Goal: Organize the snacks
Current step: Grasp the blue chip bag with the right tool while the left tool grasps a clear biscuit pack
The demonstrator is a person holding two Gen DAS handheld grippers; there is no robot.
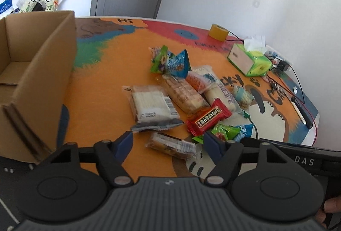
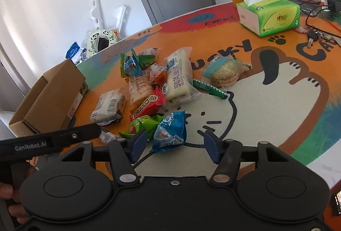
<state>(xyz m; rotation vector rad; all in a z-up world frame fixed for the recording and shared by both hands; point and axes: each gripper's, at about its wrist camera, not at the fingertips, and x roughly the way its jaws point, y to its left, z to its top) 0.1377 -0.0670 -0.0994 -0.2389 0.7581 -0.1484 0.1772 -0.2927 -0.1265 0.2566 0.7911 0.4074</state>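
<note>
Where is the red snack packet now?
In the left wrist view the red snack packet lies mid-pile, right of the white wafer pack, above the green packets.

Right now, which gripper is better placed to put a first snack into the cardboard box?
Probably left. The left gripper frames a small clear-wrapped snack, and the cardboard box stands right beside it. The right gripper frames a blue packet, but the box lies beyond the pile.

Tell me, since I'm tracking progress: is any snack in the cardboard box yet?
No. In the left wrist view the part of the box that shows is bare, and the snacks lie on the table.
</note>
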